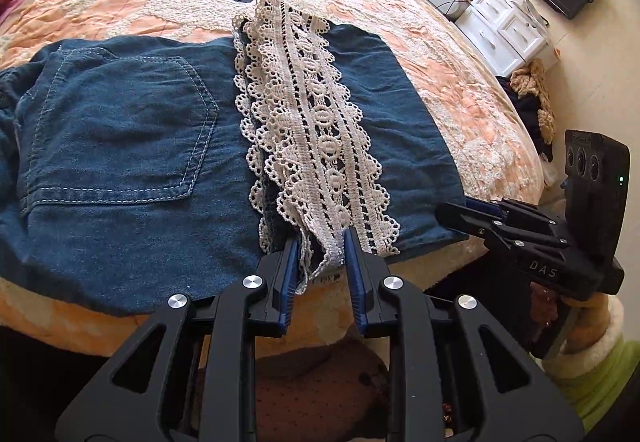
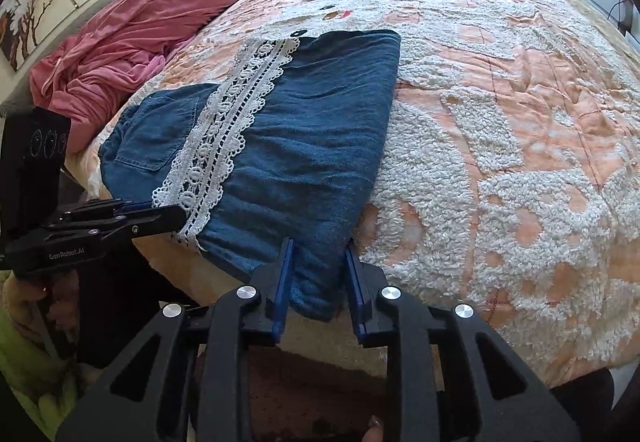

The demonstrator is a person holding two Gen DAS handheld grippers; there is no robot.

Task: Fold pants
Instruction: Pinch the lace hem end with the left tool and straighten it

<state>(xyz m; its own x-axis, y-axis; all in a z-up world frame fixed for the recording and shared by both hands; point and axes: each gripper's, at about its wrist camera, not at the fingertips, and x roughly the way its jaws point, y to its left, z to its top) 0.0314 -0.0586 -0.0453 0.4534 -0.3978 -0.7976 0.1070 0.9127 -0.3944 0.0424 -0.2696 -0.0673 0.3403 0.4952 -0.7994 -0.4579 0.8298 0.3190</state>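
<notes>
The pants [image 1: 120, 130] lie folded at the bed's [image 2: 500, 122] near edge. The lace hem [image 1: 320, 146] is pinched by the left gripper [image 1: 320, 246]; the right gripper [image 2: 318, 254], narrowly parted, is closed on the denim corner. Thin lace may slip free, undoing the fold.

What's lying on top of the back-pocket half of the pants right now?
The folded-over leg of the denim pants lies across it, its lace trim facing up beside the back pocket. Whatever the folded leg covers, and the bedspread underneath, cannot be seen.
</notes>
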